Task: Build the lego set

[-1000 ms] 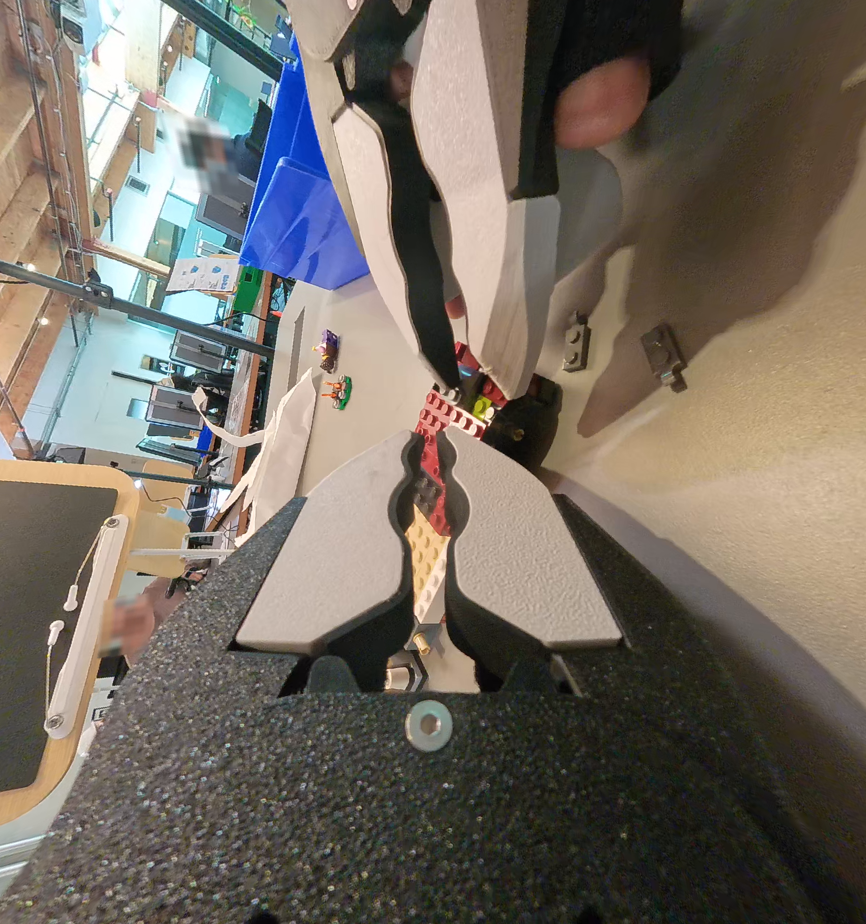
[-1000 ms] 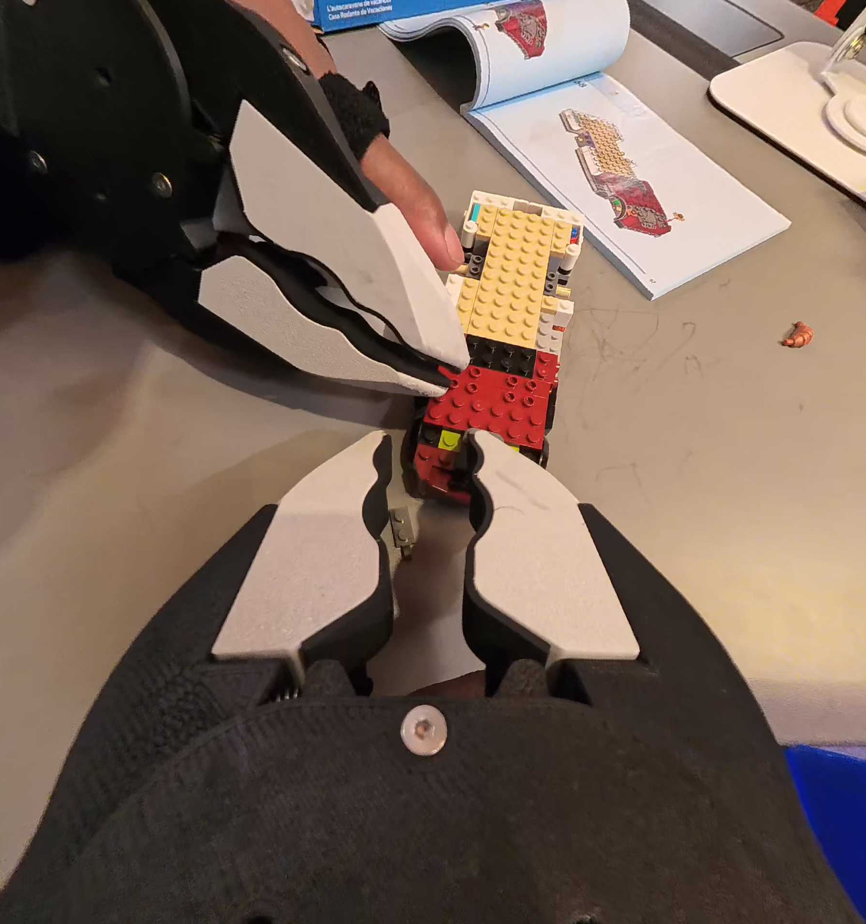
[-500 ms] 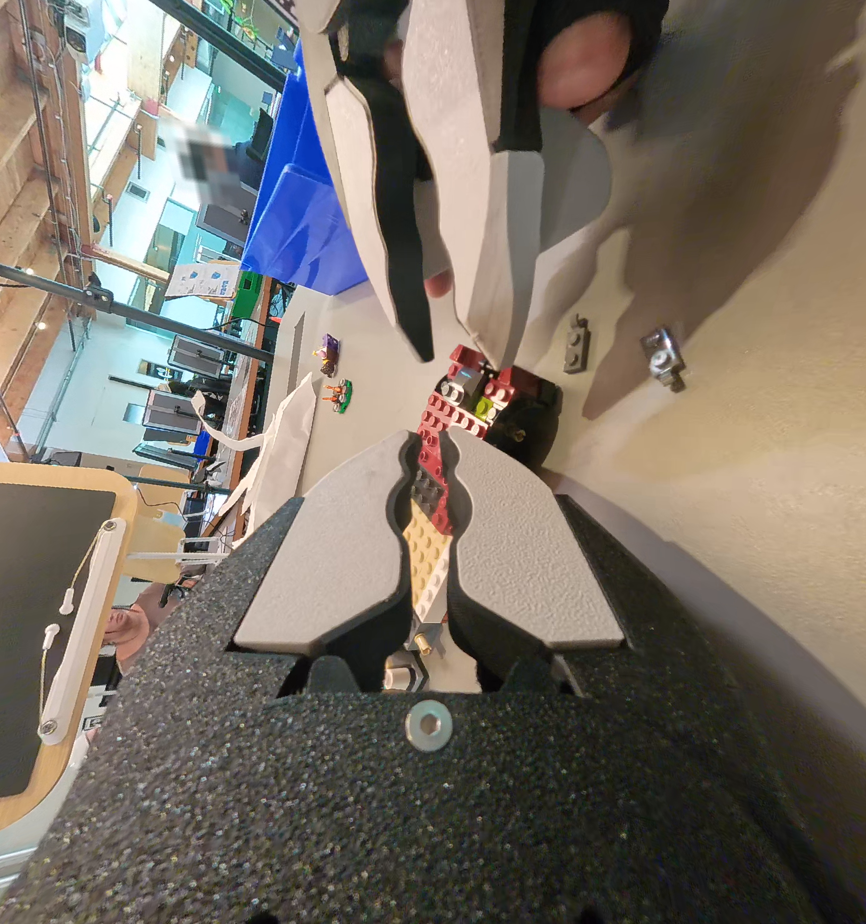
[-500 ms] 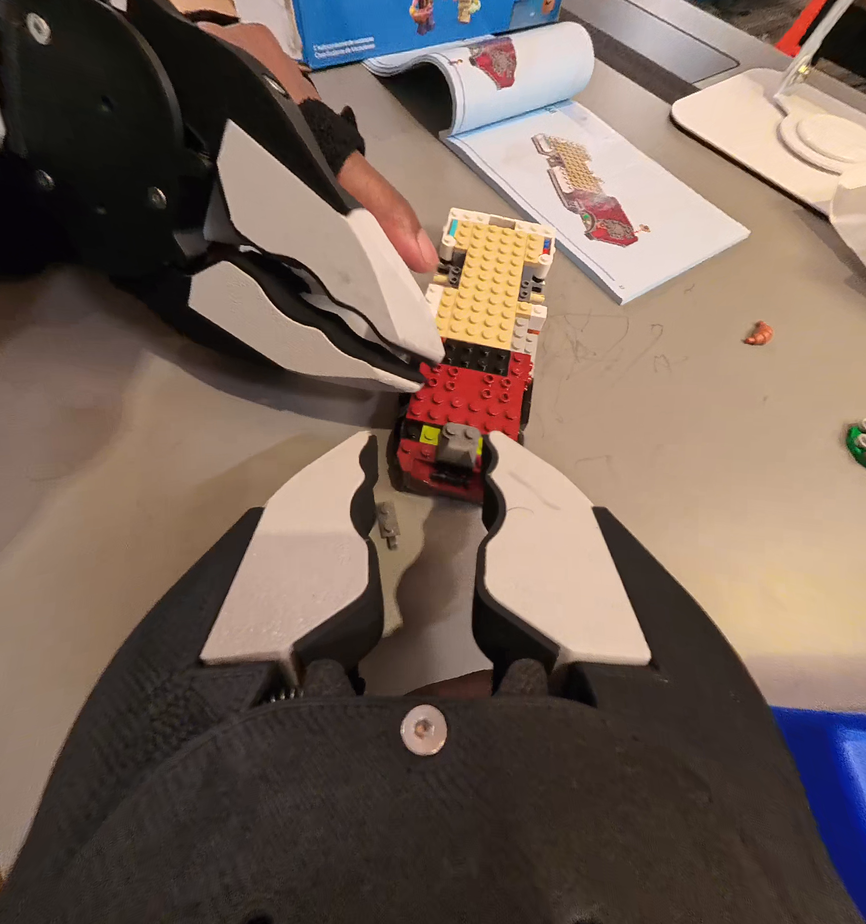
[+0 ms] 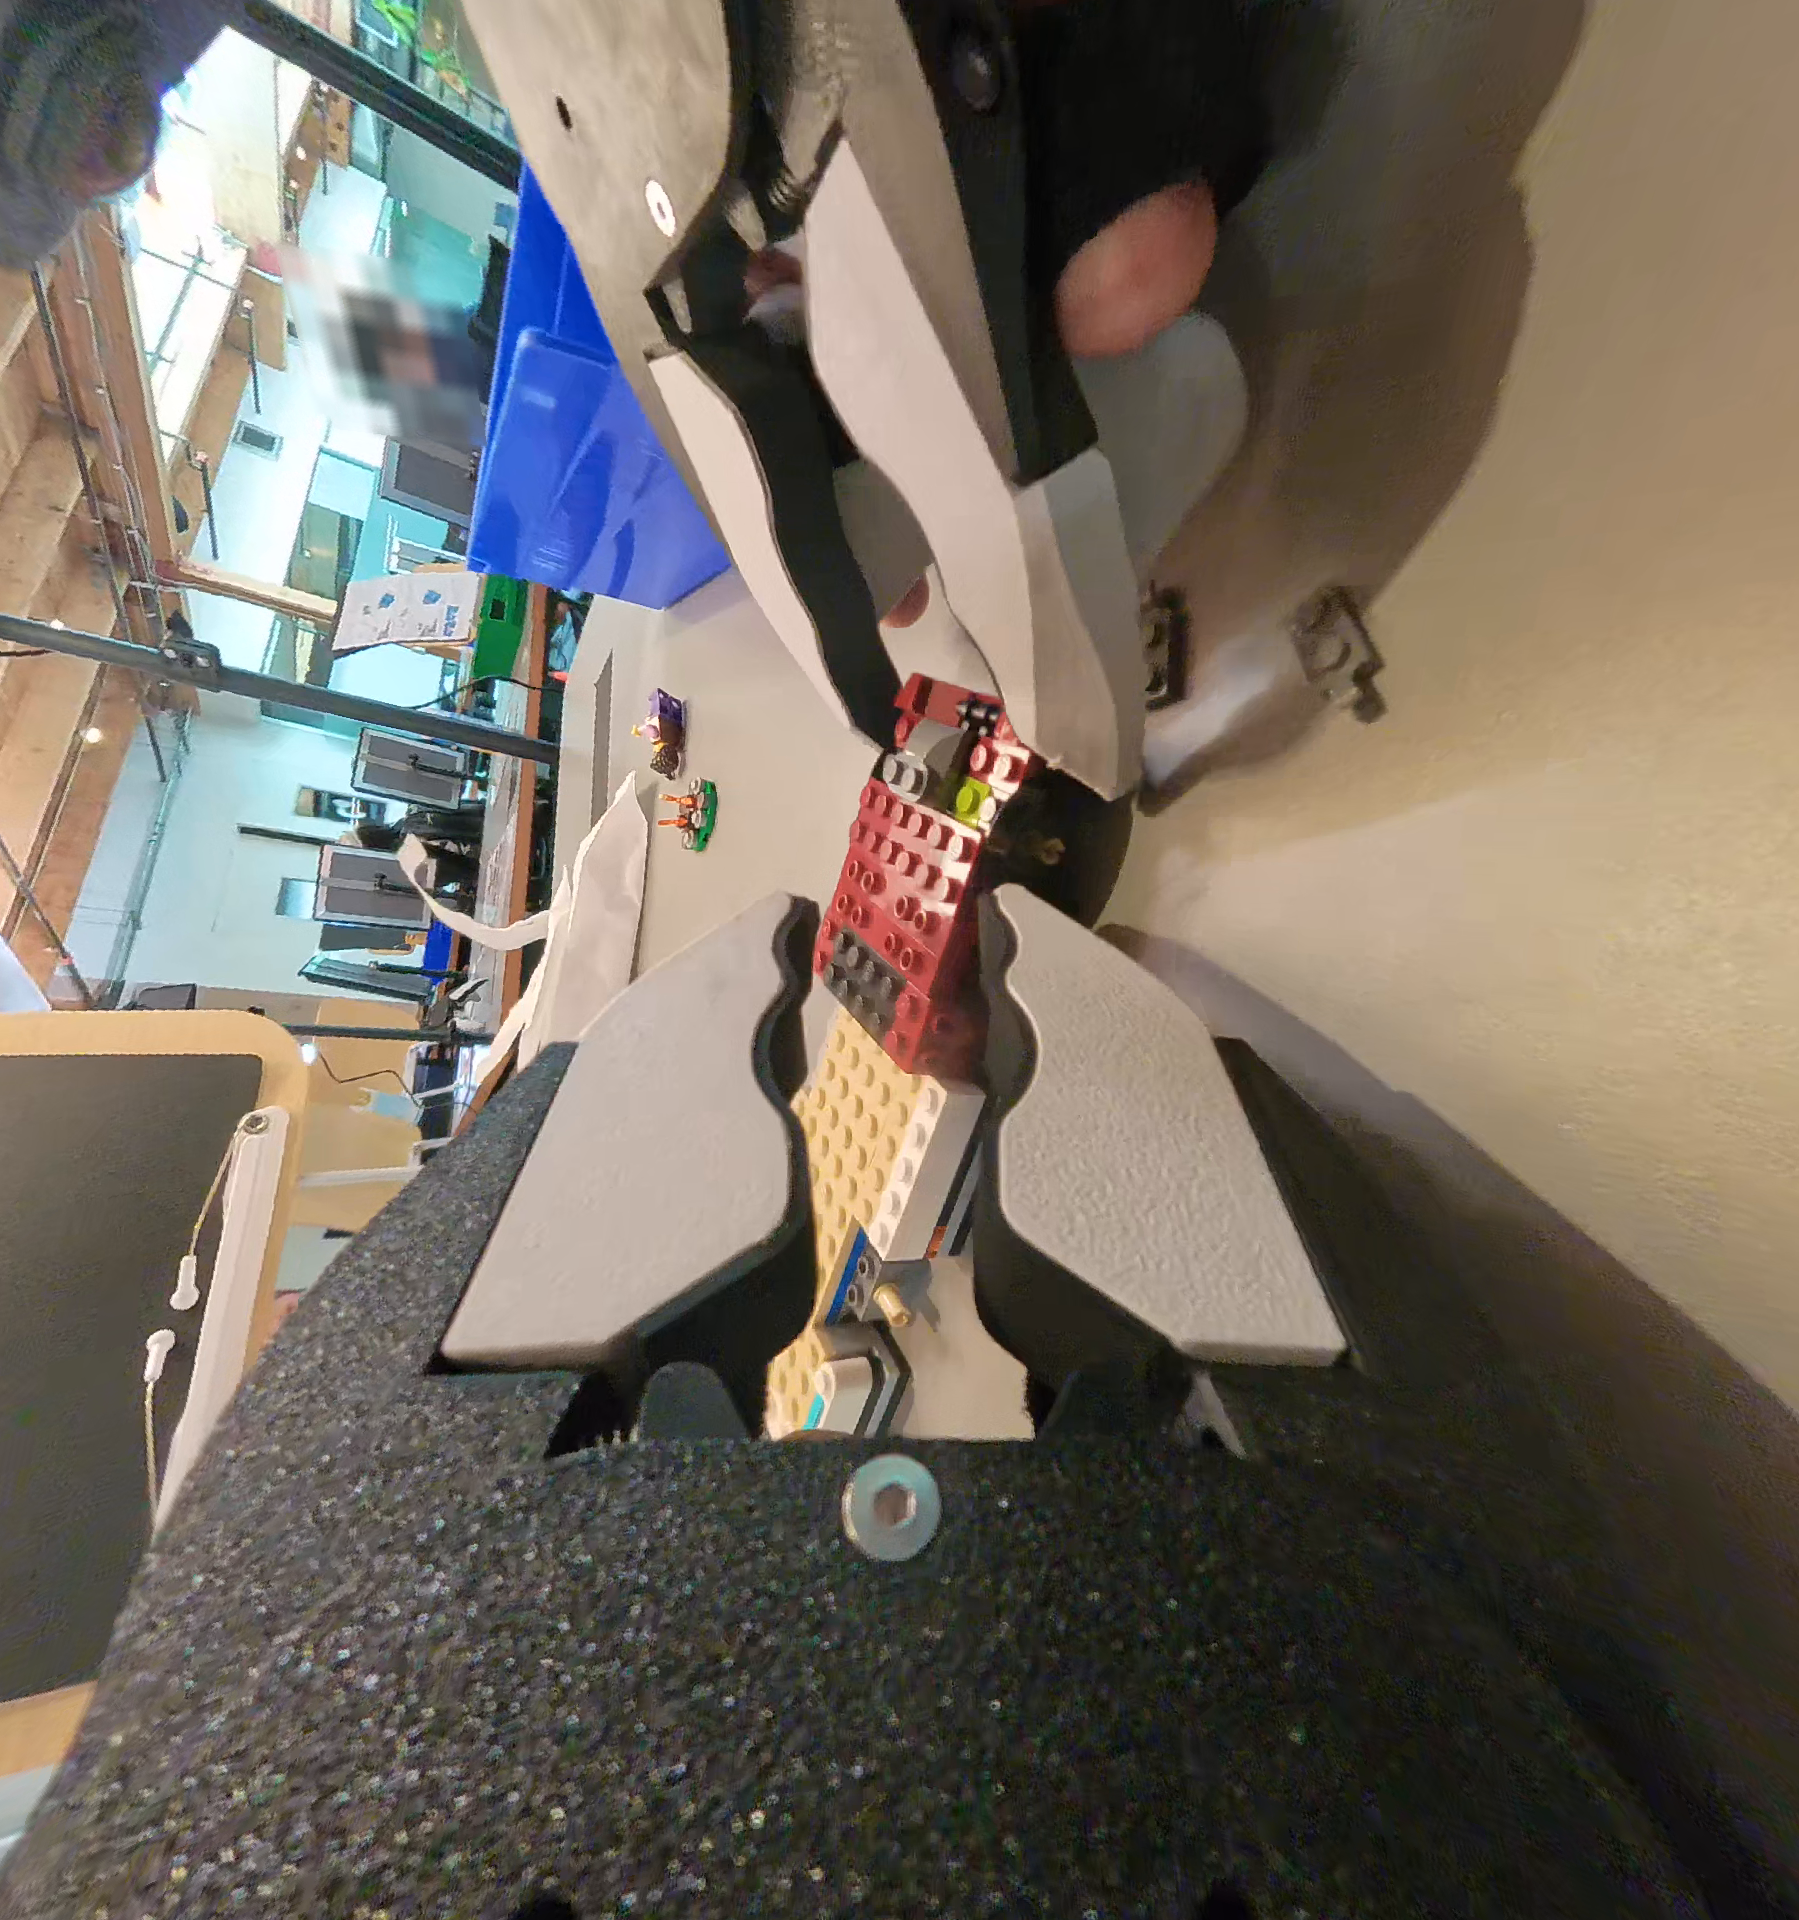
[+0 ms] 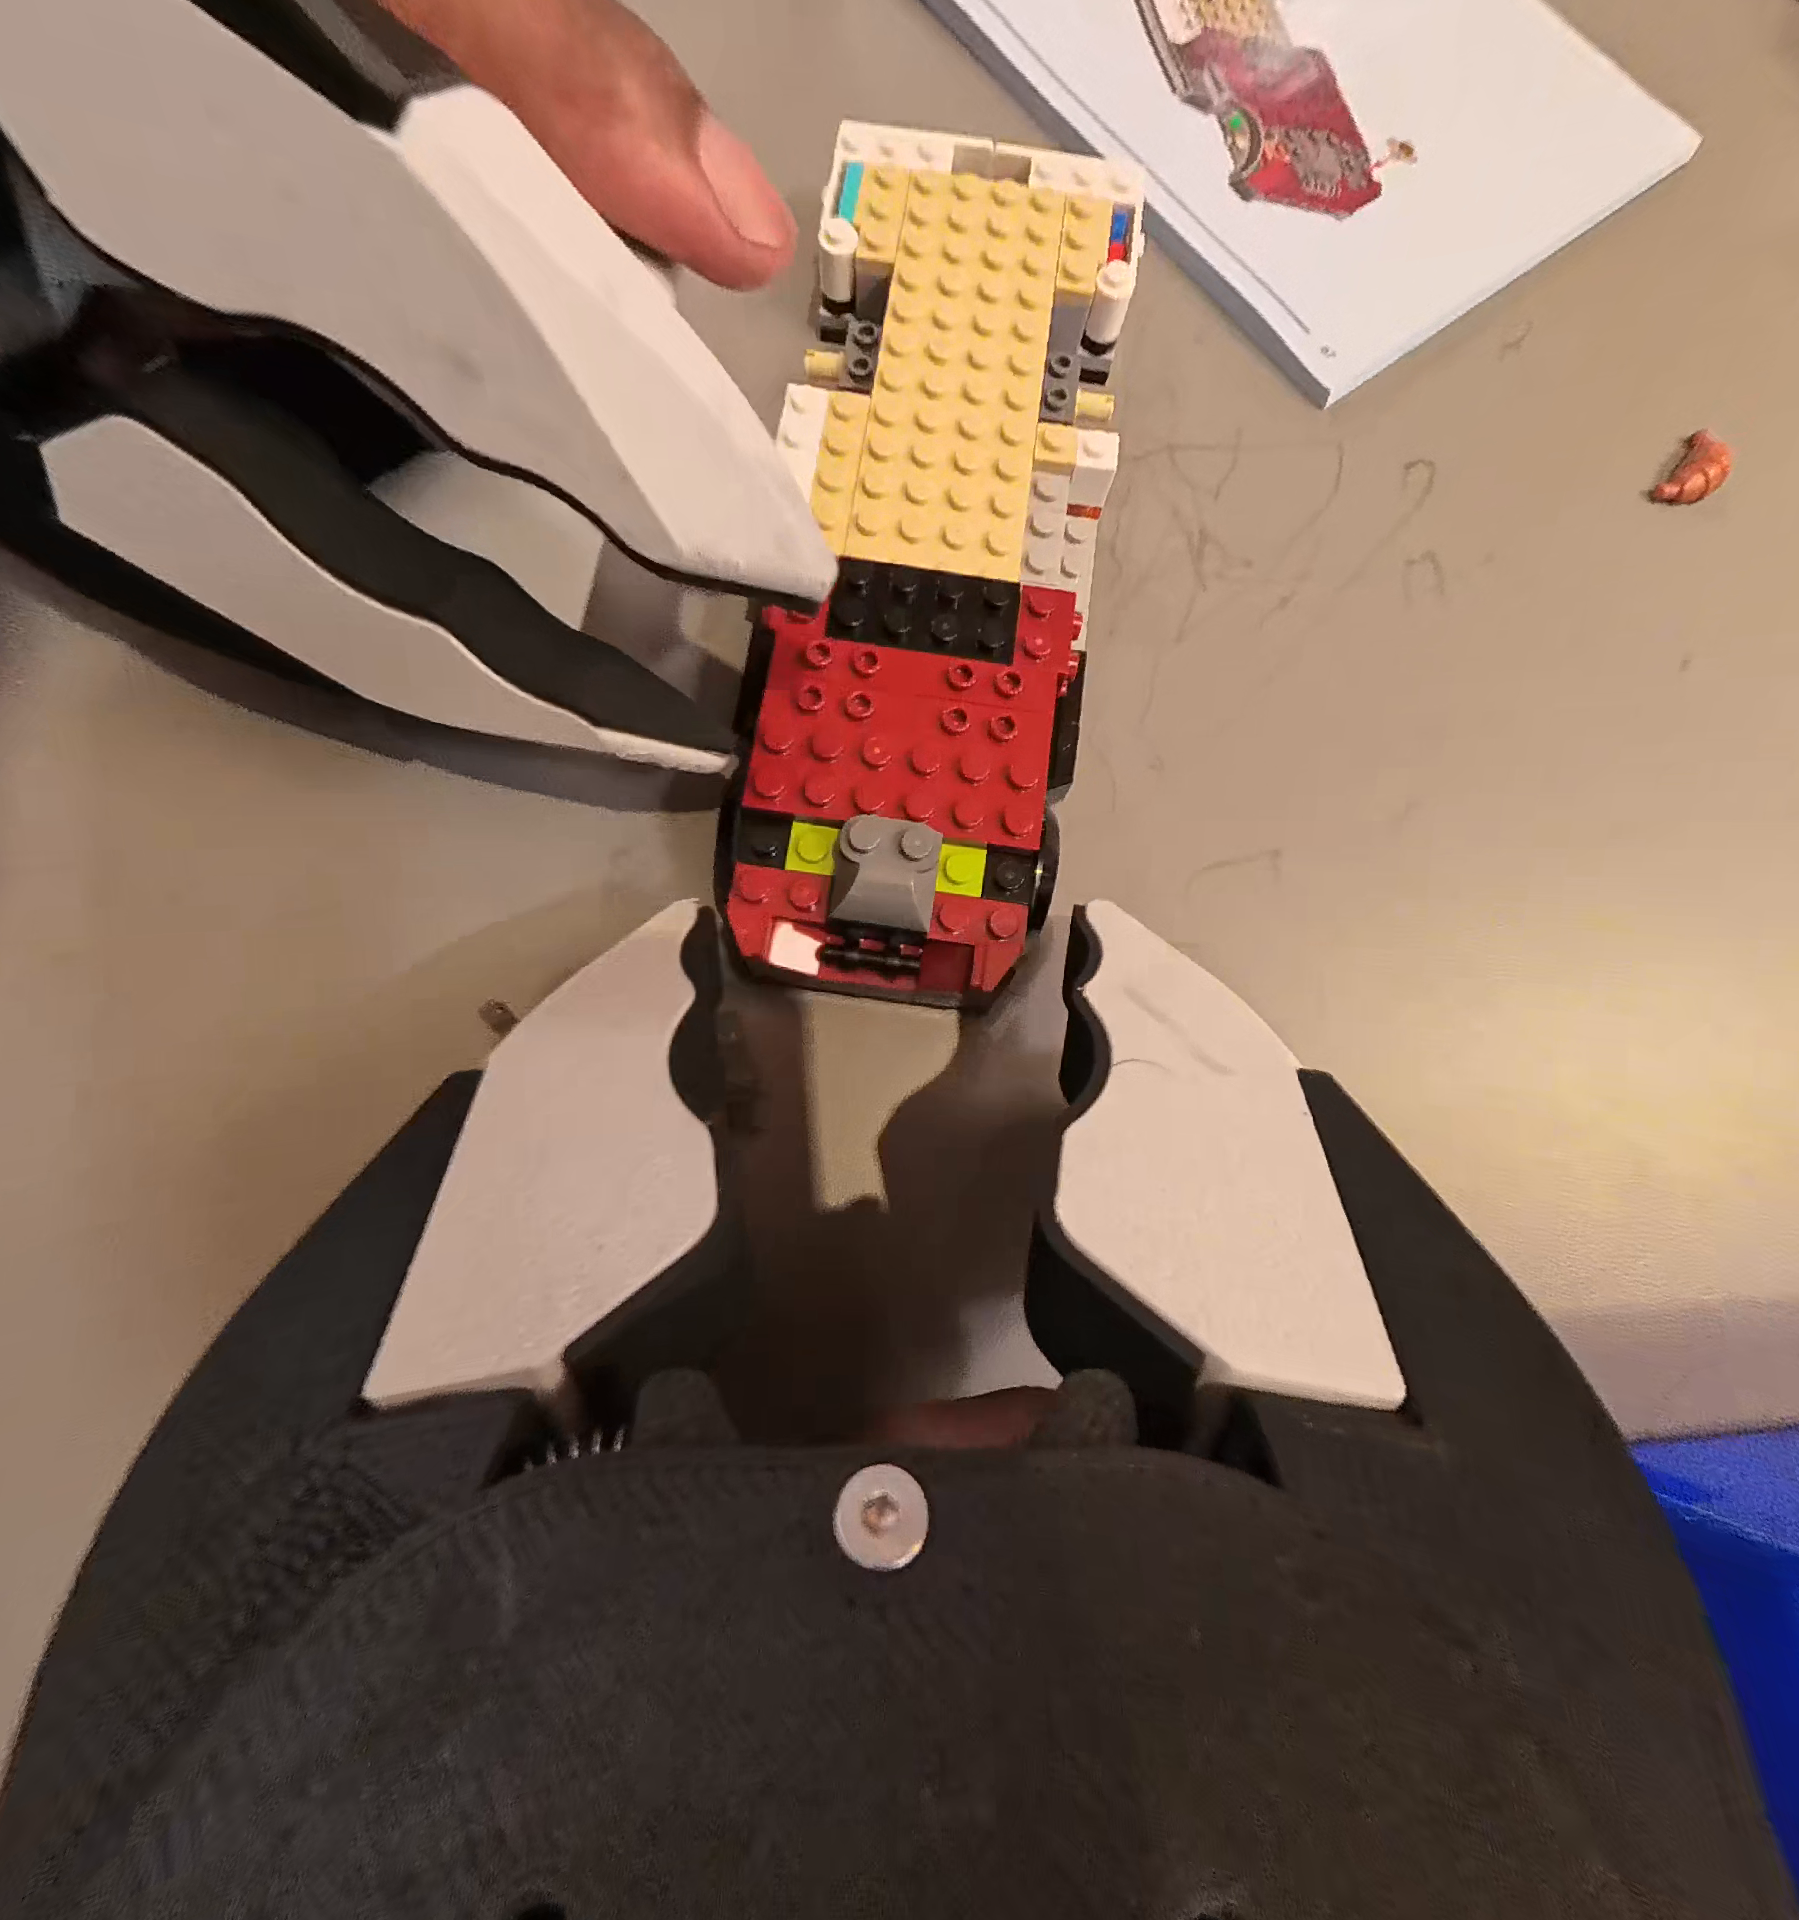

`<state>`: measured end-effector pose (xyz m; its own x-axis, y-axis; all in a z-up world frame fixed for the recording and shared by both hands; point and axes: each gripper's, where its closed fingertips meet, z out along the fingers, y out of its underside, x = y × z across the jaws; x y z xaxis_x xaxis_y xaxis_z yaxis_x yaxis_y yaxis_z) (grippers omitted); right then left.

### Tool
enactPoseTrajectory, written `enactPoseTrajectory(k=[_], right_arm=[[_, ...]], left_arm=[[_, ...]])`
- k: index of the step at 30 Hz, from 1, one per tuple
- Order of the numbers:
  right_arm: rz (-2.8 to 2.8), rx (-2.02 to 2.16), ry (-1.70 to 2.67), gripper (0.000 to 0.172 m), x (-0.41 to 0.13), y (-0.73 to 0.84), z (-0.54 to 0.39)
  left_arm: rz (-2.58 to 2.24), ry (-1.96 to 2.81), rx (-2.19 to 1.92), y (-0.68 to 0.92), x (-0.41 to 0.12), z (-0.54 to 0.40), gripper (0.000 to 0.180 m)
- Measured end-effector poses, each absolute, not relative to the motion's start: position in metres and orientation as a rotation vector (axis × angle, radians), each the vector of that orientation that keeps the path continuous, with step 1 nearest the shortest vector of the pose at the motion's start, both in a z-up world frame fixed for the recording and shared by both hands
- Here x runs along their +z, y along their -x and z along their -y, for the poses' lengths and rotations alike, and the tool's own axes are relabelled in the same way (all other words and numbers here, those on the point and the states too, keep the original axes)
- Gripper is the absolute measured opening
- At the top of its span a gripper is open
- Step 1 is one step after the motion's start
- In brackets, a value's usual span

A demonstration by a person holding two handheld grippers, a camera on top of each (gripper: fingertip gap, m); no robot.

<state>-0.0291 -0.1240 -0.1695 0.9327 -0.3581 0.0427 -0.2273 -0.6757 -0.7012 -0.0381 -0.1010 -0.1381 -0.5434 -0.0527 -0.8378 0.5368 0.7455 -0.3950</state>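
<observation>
**A:** What does the left wrist view show?

**B:** The left gripper (image 5: pixel 890 914) lies on its side, its two grey fingers apart. A brick car (image 5: pixel 900 935) runs lengthwise between them, tan roof nearest the camera, dark red front farther out. The lower finger (image 5: pixel 1113 1122) seems to sit against the car's side; a thin gap shows beside the upper finger (image 5: pixel 666 1101), so I cannot tell whether it grips. Beyond the car's far end the right gripper (image 5: pixel 962 717) reaches in from above. Past that gripper, two small grey pieces (image 5: pixel 1336 649) lie on the table (image 5: pixel 1549 935). Farther off are a small green piece (image 5: pixel 695 812) and a blue bin (image 5: pixel 573 488).

**A:** And the right wrist view?

**B:** The right gripper (image 6: pixel 879 920) has its fingers wide apart and grips nothing. The car (image 6: pixel 900 727) sits just ahead, its red front (image 6: pixel 879 935) level with the fingertips; neither pad visibly touches it. A grey sloped brick (image 6: pixel 879 868) sits between two lime tiles there. To the left, the left gripper (image 6: pixel 770 670) meets the car's side, a thumb (image 6: pixel 687 197) above it. Far right lies a booklet (image 6: pixel 1394 208) and a small orange piece (image 6: pixel 1695 468).
</observation>
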Motion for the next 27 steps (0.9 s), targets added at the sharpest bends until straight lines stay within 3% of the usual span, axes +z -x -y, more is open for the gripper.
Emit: enactPoseTrajectory(k=[27], right_arm=[[-0.457,-0.118,2.252,0.056,-0.152,0.027,0.105]], left_arm=[[-1.985,-0.296,-0.642,0.016,-0.147,0.097,0.042]])
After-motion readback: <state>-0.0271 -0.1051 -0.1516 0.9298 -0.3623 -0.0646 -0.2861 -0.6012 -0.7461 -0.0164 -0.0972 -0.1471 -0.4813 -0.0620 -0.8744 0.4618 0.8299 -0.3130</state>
